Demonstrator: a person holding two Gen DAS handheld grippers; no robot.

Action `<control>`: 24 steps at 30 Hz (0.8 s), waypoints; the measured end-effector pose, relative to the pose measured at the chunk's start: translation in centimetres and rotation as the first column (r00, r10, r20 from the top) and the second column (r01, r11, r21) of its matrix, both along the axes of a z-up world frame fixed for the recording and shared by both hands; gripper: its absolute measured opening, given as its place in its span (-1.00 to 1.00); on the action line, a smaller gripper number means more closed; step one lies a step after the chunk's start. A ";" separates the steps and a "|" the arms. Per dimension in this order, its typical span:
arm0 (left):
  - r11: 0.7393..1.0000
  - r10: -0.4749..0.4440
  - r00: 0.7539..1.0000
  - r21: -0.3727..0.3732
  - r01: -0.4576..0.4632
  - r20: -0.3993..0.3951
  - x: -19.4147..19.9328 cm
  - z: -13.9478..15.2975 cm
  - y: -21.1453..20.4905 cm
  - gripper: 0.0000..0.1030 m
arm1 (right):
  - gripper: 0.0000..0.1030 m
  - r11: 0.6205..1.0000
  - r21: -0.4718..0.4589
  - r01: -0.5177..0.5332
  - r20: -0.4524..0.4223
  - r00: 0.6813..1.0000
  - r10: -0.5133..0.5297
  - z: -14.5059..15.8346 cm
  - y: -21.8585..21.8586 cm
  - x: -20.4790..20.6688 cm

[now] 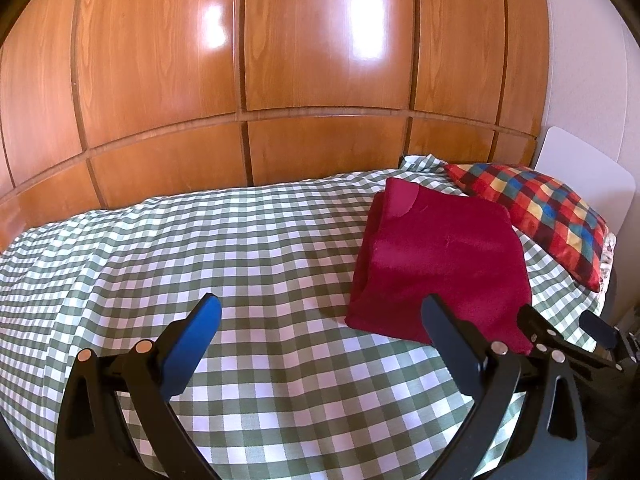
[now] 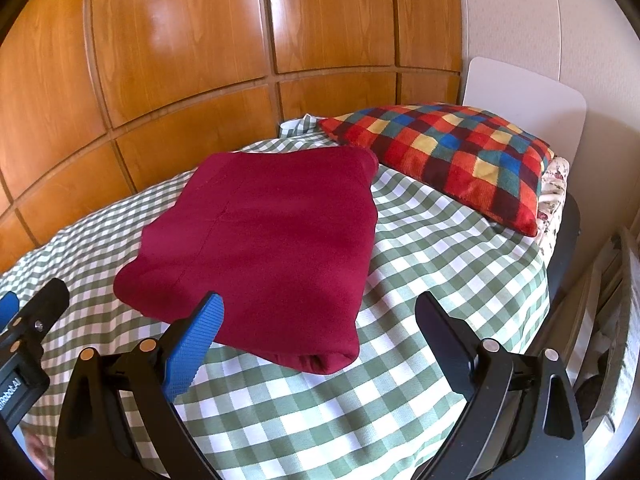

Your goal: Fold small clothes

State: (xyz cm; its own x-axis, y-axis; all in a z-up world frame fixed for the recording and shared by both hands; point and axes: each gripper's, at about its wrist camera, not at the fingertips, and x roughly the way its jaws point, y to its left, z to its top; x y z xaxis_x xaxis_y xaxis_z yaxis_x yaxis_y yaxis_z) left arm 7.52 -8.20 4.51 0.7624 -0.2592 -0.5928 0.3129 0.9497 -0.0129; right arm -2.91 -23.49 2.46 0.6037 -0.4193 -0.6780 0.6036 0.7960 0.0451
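Observation:
A dark red garment [image 1: 440,264] lies folded into a thick rectangle on the green-and-white checked bedspread [image 1: 240,248]. It also shows in the right wrist view [image 2: 264,248], just ahead of the fingers. My left gripper [image 1: 320,320] is open and empty, held over the bedspread to the left of the garment. My right gripper [image 2: 320,316] is open and empty, held above the garment's near edge. The right gripper shows at the right edge of the left wrist view [image 1: 568,328].
A multicoloured checked pillow [image 2: 452,152] lies at the head of the bed, beside a white headboard [image 2: 520,92]. A wooden panelled wardrobe [image 1: 280,60] runs along the far side. The bed's right edge [image 2: 560,248] drops to the floor.

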 end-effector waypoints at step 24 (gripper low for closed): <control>1.000 0.017 1.000 -0.018 -0.017 -0.005 -0.1 0.1 0.1 0.94 | 0.85 1.000 -0.003 0.019 0.010 1.000 -0.019 0.2 -0.1 0.1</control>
